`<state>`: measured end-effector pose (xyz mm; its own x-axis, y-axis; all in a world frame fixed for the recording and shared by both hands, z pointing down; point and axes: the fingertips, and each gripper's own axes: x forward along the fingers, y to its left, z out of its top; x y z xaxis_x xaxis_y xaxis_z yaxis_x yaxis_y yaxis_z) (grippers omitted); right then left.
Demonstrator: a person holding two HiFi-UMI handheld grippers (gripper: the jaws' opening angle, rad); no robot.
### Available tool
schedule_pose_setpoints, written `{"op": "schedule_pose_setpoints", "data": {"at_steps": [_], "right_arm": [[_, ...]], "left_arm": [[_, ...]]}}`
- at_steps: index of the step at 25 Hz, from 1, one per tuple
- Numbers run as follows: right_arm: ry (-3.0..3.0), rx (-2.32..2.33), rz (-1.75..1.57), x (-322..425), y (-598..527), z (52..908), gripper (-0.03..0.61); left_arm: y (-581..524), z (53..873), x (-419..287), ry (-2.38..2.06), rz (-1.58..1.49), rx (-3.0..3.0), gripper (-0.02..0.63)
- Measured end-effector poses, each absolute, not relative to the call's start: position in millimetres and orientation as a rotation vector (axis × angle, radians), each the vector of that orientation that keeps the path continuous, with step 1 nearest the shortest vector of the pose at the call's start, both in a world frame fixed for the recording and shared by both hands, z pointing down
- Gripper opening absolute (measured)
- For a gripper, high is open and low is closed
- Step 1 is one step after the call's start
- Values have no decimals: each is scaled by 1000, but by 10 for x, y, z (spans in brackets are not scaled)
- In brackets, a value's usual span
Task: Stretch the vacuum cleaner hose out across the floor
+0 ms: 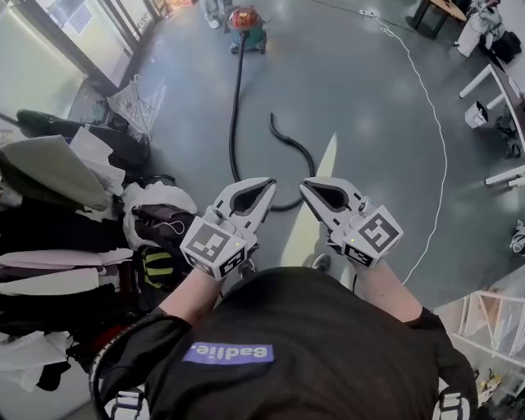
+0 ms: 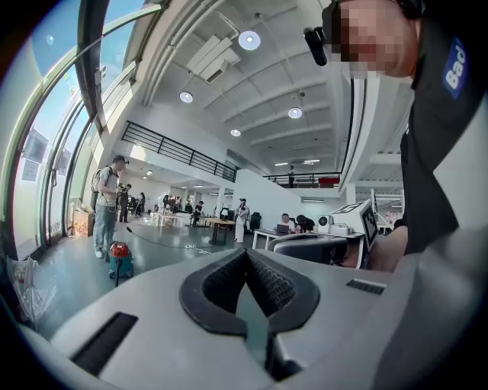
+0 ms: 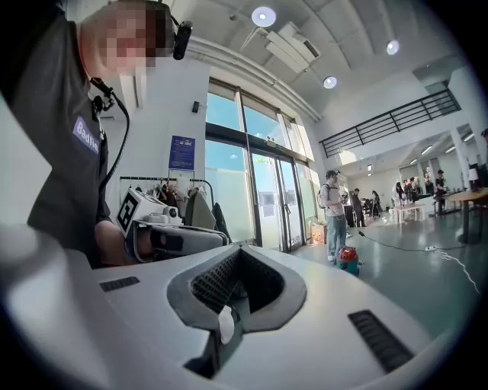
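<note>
The left gripper point(image 1: 266, 185) and the right gripper point(image 1: 305, 188) are held with fingers closed on nothing, and the black hose point(image 1: 236, 107) is laid on the floor point(image 1: 369, 123) well beyond the fingers.

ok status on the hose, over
Left claw, right claw shut, empty. Long black vacuum hose on grey floor, hooked back, not held. Thin white cable to its right, apart.

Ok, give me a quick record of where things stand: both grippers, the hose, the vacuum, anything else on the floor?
left gripper: shut, empty, raised
right gripper: shut, empty, beside the left
hose: on the floor, runs from the vacuum toward the person, then hooks back; not held
vacuum cleaner: far end of floor
white cable: loose on the floor, right side
clothes pile: left side
</note>
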<state>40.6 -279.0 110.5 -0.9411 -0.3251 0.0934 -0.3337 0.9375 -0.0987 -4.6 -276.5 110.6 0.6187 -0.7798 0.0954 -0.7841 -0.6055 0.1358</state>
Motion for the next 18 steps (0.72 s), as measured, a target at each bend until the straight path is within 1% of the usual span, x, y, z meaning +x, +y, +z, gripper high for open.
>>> {"op": "schedule_pose_setpoints", "data": {"at_steps": [7,15,18], "right_arm": [[-3042,499,235,658,-2931,1128,-6],[-3098,435,283,1271,-3201,1109,-6],[-3103,384,296,1377,-3353,1181,-6]], "left_arm": [[-2961,1158,189,-1285,64,2666,9],[-3279,1124,815,-1289,118,2680,9],[-3421,1150,932,-1325,119,2668,9]]}}
